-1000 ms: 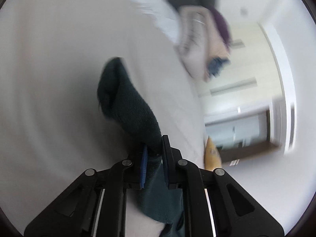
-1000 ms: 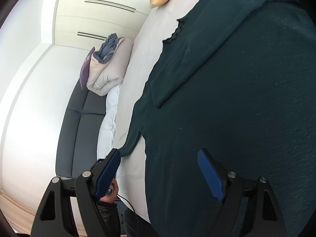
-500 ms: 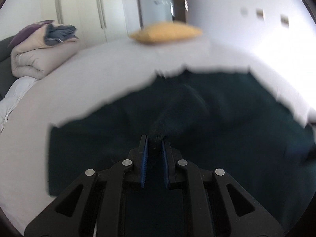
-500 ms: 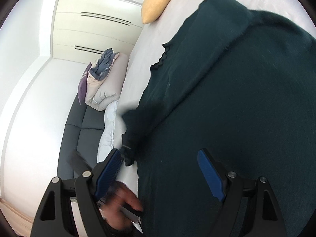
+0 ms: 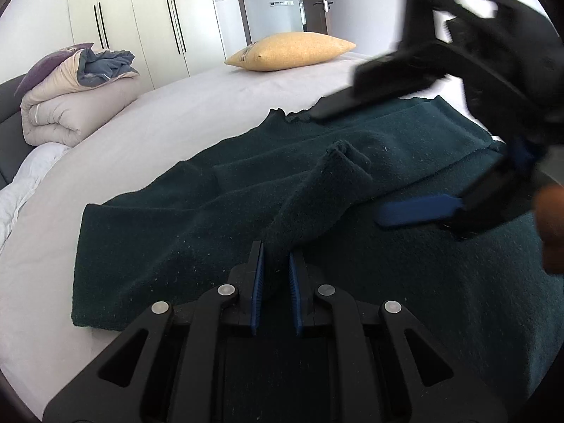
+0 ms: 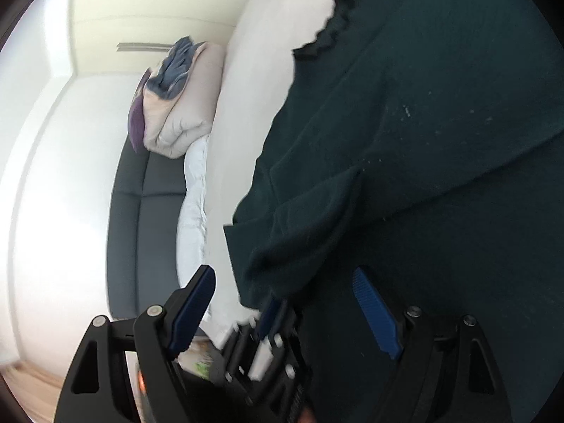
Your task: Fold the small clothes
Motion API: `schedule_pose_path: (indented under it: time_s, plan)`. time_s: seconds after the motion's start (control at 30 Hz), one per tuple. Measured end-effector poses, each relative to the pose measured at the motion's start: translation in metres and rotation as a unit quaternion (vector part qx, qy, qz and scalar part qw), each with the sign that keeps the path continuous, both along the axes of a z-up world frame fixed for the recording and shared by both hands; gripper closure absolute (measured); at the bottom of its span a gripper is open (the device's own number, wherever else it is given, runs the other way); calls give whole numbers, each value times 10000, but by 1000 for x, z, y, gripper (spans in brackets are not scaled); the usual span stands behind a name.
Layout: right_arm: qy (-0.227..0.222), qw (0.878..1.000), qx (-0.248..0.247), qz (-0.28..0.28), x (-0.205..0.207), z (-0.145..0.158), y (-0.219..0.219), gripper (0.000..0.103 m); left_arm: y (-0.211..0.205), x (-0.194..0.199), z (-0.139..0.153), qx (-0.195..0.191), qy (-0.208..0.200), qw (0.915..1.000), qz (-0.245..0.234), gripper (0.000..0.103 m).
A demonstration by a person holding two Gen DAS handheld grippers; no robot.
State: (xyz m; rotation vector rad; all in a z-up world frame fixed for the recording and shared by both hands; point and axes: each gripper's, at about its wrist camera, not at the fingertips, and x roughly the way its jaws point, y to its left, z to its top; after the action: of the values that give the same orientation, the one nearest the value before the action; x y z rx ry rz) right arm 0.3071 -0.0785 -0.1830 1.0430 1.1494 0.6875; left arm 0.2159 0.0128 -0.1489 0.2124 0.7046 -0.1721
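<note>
A dark green knitted sweater point(image 5: 176, 232) lies spread on the white bed point(image 5: 197, 105). My left gripper point(image 5: 275, 257) is shut on one sleeve point(image 5: 317, 197), which lies folded across the sweater's body with its cuff pointing to the far side. My right gripper point(image 5: 347, 164) comes in from the right, open and blurred, its fingers above and below the cuff without touching it. In the right wrist view the right gripper point(image 6: 282, 275) stands open over the sweater point(image 6: 423, 141), with the left gripper point(image 6: 271, 313) and the pinched sleeve point(image 6: 299, 229) just ahead between its fingers.
A yellow pillow point(image 5: 292, 51) lies at the far end of the bed. A rolled beige duvet with blue cloth on top point(image 5: 70, 105) sits at the left by a dark headboard point(image 6: 148, 211). White wardrobes point(image 5: 141, 17) and a door stand behind.
My left gripper swung the sleeve from the bare bed over onto the sweater's body and rolled level. My right gripper moved in towards the left gripper and the sleeve.
</note>
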Motion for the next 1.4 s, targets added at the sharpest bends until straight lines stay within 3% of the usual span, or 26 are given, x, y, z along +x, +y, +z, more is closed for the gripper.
schedule_pose_path:
  time_s: [0.17, 0.27, 0.37, 0.47, 0.53, 0.67, 0.8, 0.93, 1.0, 1.13, 1.4]
  plan:
    - [263, 9991, 276, -183, 8, -8, -2, 20, 2, -16, 1, 40, 172, 9997, -155, 90]
    - [354, 9993, 89, -3, 8, -13, 5, 22, 5, -21, 1, -77, 273, 9993, -242, 90]
    - [295, 9992, -71, 268, 8, -13, 18, 40, 10, -21, -1, -212, 361, 9988, -250, 90]
    - [128, 9981, -400, 448, 6, -9, 26, 66, 20, -23, 1, -508, 419, 9976, -230, 90]
    - [-15, 9964, -680, 497, 6, -4, 27, 89, 31, -27, 5, -878, 436, 9949, -251, 90]
    - [-587, 9857, -1495, 506, 3, 21, 26, 93, 68, -41, 12, -1898, 472, 9806, -101, 90]
    - [-1196, 9627, -2393, 409, 0, 48, 19, 94, 116, -43, 14, -2693, 507, 9606, 462, 90]
    - [-1420, 9428, -3007, 235, 11, 63, -5, 94, 164, -29, 16, -3115, 549, 9432, 1013, 90]
    - [-1527, 9256, -3459, 182, 19, 70, -14, 94, 187, -20, 16, -3243, 555, 9358, 1265, 90]
    - [-1629, 8936, -4182, 67, 34, 79, -27, 94, 213, 1, 23, -3193, 573, 9341, 1492, 90]
    - [-1312, 8882, -4403, -50, 63, 64, -54, 94, 212, 49, 45, -3057, 479, 9425, 1264, 90]
